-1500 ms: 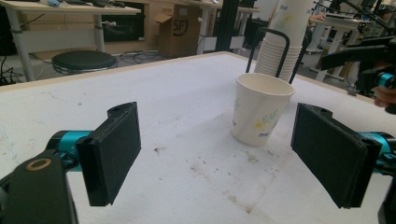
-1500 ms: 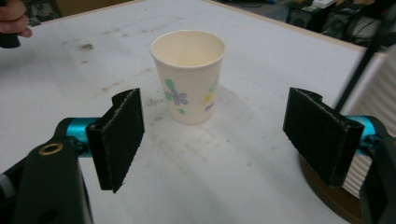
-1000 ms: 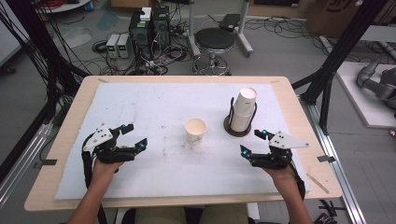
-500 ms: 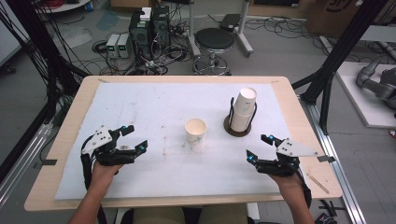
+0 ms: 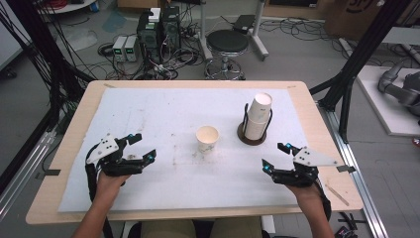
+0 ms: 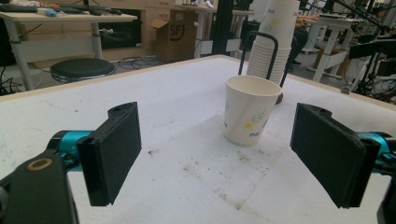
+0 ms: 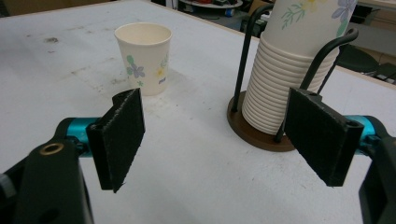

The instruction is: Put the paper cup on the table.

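A single paper cup (image 5: 207,138) stands upright near the middle of the desk (image 5: 59,163), with the stack of cups (image 5: 258,117) in its wire holder (image 5: 252,135) just to its right. The left gripper (image 5: 137,148) and right gripper (image 5: 275,156) rest at the near corners, jaws wide and empty, both angled toward the cups, probably ready for either.

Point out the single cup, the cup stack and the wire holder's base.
cup (image 5: 207,139), high view, on its side wall below the rim.
cup stack (image 7: 275,95), right gripper view, on the ribbed rims.
base (image 7: 254,135), right gripper view, on its brown front edge.
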The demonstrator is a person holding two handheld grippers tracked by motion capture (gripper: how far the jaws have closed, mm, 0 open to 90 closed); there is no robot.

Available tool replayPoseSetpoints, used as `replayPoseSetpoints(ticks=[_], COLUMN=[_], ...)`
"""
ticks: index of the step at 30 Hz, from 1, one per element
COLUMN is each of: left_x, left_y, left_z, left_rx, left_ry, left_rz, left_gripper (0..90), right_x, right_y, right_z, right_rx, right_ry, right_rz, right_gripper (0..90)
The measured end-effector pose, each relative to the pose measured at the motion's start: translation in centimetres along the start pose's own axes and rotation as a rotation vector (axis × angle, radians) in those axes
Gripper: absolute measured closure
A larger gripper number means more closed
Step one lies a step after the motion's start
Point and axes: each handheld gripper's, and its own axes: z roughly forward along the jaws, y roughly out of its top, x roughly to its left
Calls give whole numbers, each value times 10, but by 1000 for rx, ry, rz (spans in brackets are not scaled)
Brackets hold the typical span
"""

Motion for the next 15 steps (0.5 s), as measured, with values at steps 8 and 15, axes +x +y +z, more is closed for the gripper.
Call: replayPoseSetpoints(ticks=[8,15], left_x=[1,3], left_y=[-1,-1], left_z=[0,0], left_rx=[-5,-2], left_ry=[1,5], left_rz=[-12,-26], left_gripper=[163,161], right_x=[-1,-2], right_y=[0,0], right_z=[-1,0], right_rx=[-8,-4], right_ry=[-6,-4], right_rz=[-9,-5], right_gripper=[212,212])
